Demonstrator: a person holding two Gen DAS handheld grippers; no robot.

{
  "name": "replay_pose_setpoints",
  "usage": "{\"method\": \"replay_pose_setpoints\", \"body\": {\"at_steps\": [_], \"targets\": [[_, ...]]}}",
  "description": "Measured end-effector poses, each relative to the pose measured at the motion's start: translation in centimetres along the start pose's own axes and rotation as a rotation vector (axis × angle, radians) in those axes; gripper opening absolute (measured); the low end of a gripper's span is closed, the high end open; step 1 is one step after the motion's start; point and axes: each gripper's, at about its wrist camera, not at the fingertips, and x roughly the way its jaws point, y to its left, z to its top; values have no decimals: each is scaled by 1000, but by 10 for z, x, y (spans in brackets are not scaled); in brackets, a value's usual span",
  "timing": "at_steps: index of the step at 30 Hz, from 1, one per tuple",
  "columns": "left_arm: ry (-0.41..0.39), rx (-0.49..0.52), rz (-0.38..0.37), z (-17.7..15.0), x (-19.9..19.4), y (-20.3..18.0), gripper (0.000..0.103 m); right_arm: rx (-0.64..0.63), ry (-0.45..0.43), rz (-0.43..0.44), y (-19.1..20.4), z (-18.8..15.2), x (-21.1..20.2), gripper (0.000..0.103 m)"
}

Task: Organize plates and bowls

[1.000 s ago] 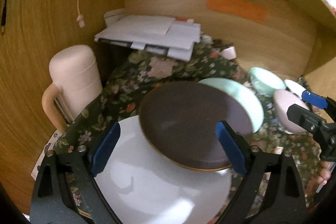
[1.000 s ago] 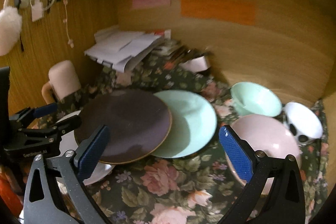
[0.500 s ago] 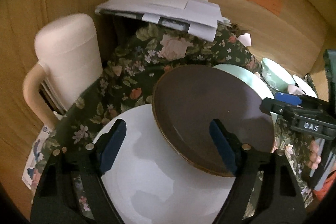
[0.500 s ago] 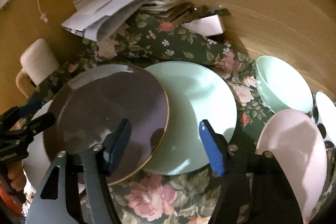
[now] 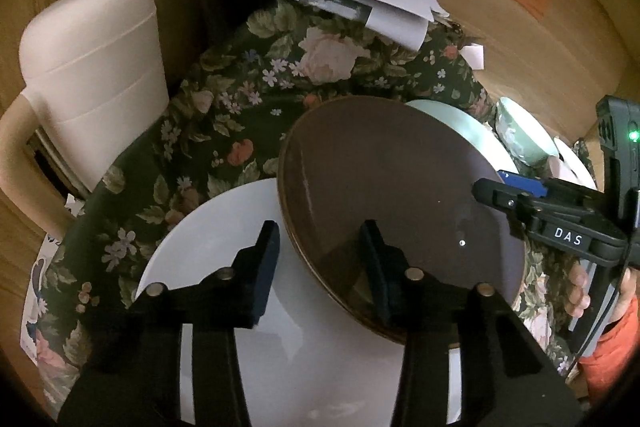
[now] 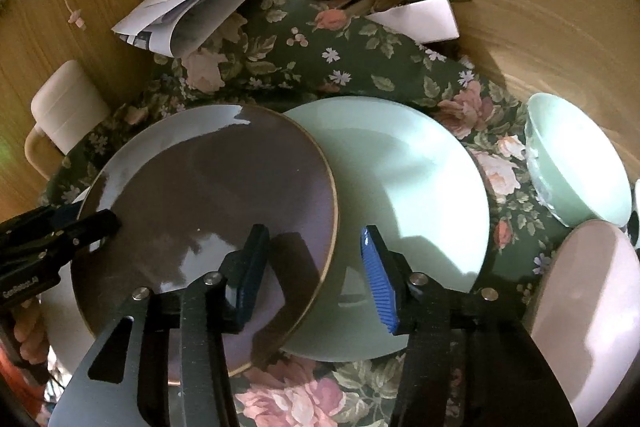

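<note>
A: Left to right, how far along are we?

B: Hardly started, I'd judge. Far left is a cream jug [image 5: 92, 75], not part of the job. Next comes the white plate [image 5: 208, 247] flat on the flowered cloth [image 5: 224, 115] over the tabletop. The brown plate [image 5: 392, 179] leans across it, its left rim on the white one and its right rim on the green plate [image 6: 404, 203] — 3 plates overlapping, not a stack.

A: And the bowls?

B: Further right, each on its own: a green bowl [image 6: 576, 163], then a pink bowl [image 6: 588, 307] in front of it, and a sliver of a white one at the edge. None nested.

A: The tongs?

B: The left tongs [image 5: 320, 267] straddle the brown plate's left rim, jaws closing, pads not yet pressing that I can see. The right tongs [image 6: 316, 271] straddle its right rim where it overlaps the green plate — also closing, still a gap.

A: So what's left?

B: Everything, likely: stacking the 3 plates squarely and nesting the bowls.
</note>
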Motion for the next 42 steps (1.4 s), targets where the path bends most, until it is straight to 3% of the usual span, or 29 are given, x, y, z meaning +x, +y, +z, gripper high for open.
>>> {"method": "replay_pose_setpoints", "body": {"at_steps": [4, 10, 17, 42], "targets": [[8, -1, -13, 1, 1, -1, 35, 12, 5, 21, -1, 0, 4, 44], [13, 11, -6, 4, 3, -5, 34, 23, 8, 52, 0, 1, 9, 36], [18, 25, 9, 6, 1, -12, 34, 47, 4, 41, -1, 1, 8, 36], [-9, 32, -38, -5, -15, -38, 34, 96, -80, -5, 3, -35, -56, 36]]}}
